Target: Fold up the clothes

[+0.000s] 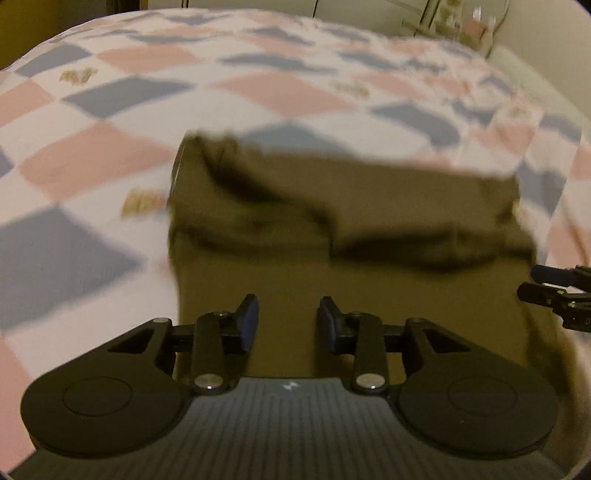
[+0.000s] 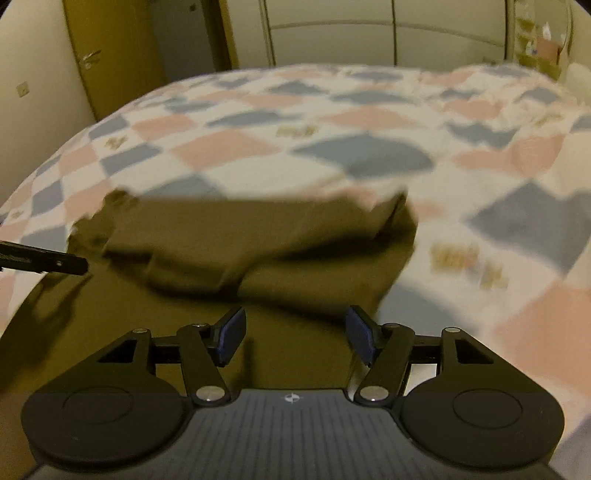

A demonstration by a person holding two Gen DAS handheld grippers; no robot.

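An olive-green garment (image 1: 332,221) lies partly folded on the bed, its far part doubled back over the near part in a thick fold. It also shows in the right wrist view (image 2: 258,240). My left gripper (image 1: 288,317) is open and empty, just above the garment's near flat part. My right gripper (image 2: 295,332) is open and empty above the garment's near right part. The right gripper's fingers (image 1: 554,284) show at the right edge of the left wrist view. The left gripper's finger (image 2: 44,260) shows at the left edge of the right wrist view.
The bed is covered by a quilt (image 1: 184,92) checked in pink, blue and white, also in the right wrist view (image 2: 369,140). A wooden door (image 2: 110,55) and white wardrobe (image 2: 369,33) stand beyond the bed. Shelves with small items (image 2: 543,40) are at the far right.
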